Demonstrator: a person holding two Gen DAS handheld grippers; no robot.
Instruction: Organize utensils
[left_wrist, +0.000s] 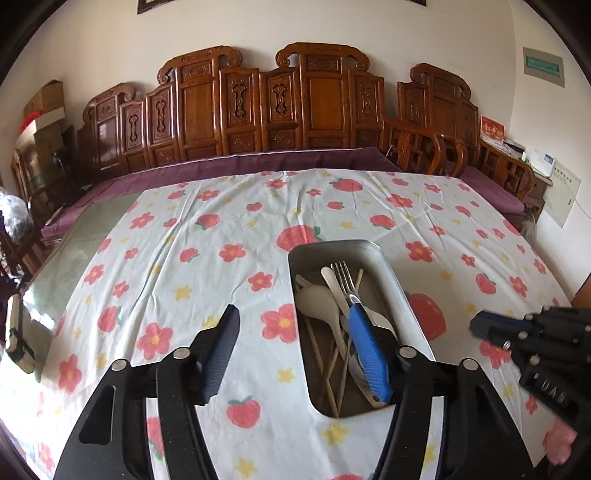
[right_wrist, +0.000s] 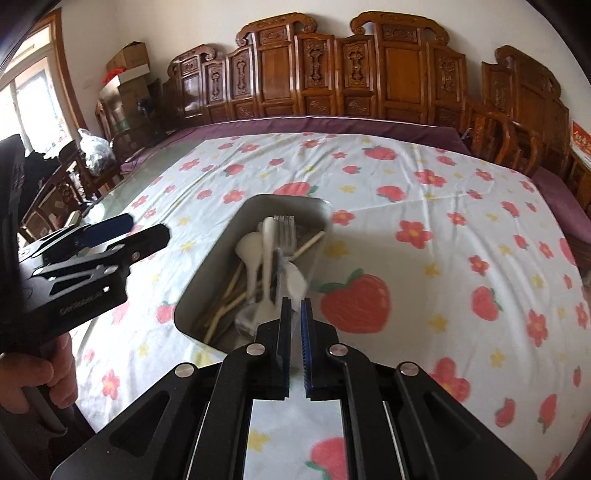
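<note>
A metal tray (left_wrist: 404, 295) (right_wrist: 280, 199) lies on the flowered cloth and holds a fork (left_wrist: 343, 277), a white spoon (left_wrist: 317, 299), a white knife (left_wrist: 332, 286), a metal spoon (left_wrist: 382, 321) and wooden chopsticks (left_wrist: 328, 363). My left gripper (left_wrist: 291, 308) (right_wrist: 147, 226) is open, its blue finger over the tray and its black finger over the cloth to the left, with nothing between them. My right gripper (right_wrist: 295, 301) (left_wrist: 478, 326) is shut with only a slit between its pads, nothing seen held, just above the tray's near right corner.
The flowered cloth (left_wrist: 229, 229) covers most of a glass-topped table (left_wrist: 85, 236), bare along its left side. A carved wooden bench (left_wrist: 314, 103) with a purple cushion stands behind. A person's hand (right_wrist: 29, 376) grips the left tool's handle. Boxes (right_wrist: 129, 62) are stacked at the far left.
</note>
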